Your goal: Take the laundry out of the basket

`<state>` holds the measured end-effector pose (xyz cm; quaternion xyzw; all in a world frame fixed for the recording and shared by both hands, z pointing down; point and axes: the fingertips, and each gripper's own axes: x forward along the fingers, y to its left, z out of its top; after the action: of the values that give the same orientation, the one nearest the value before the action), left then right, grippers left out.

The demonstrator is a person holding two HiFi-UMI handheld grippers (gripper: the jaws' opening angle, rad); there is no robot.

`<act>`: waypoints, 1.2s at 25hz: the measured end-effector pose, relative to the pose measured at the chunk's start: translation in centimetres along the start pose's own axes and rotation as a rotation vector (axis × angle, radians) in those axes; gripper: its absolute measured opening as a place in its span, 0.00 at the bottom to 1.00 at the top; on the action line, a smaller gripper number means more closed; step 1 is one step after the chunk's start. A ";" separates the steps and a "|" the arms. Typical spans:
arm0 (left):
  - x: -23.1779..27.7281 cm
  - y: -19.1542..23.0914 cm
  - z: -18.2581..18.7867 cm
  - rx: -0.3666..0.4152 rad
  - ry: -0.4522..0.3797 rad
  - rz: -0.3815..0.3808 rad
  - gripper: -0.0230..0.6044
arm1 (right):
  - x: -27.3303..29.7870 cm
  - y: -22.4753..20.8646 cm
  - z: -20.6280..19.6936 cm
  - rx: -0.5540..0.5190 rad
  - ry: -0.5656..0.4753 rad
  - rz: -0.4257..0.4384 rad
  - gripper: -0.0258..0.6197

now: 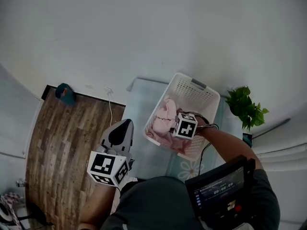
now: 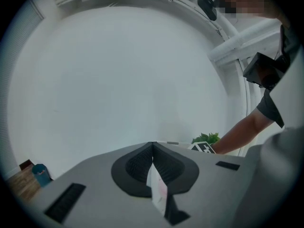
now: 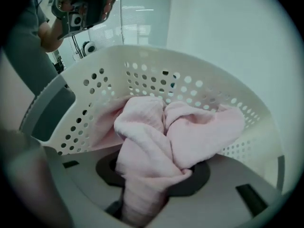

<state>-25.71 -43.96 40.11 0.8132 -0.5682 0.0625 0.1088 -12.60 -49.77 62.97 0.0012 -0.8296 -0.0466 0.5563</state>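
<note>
Right gripper (image 3: 154,175) holds laundry (image 3: 156,137), hanging into basket (image 3: 199,80)

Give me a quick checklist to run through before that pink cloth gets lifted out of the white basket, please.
1. Grip: ok. The right gripper is closed on a bunched fold of the pink cloth.
2. Whole cloth gathered: not ok. Most of it still lies in the basket.
3. Cloth free of the basket's holes: cannot tell.
4. Other laundry underneath: cannot tell, the cloth hides the bottom.
5. Other hand out of the way: ok. The left gripper is off to the basket's side, its fingers together.
</note>
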 end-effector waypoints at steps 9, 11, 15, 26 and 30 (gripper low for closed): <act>0.4 -0.6 1.2 0.005 -0.041 -0.072 0.05 | -7.8 -1.9 1.3 0.156 -0.176 -0.139 0.36; 0.6 -0.7 1.3 0.004 -0.045 -0.088 0.05 | -9.7 -2.3 1.2 0.215 -0.228 -0.171 0.36; 1.0 -1.4 1.6 0.013 -0.049 -0.121 0.05 | -12.9 -2.7 1.6 0.277 -0.330 -0.256 0.36; 1.8 -2.2 4.8 0.052 -0.102 -0.191 0.05 | -23.6 -3.5 1.9 0.504 -0.654 -0.500 0.36; 2.2 -2.7 5.6 0.059 -0.119 -0.224 0.05 | -27.2 -2.9 1.4 0.582 -0.738 -0.575 0.36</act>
<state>-22.52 -46.44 34.89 0.8768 -0.4770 0.0184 0.0575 -3.69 -51.13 37.13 0.3654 -0.9144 0.0373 0.1702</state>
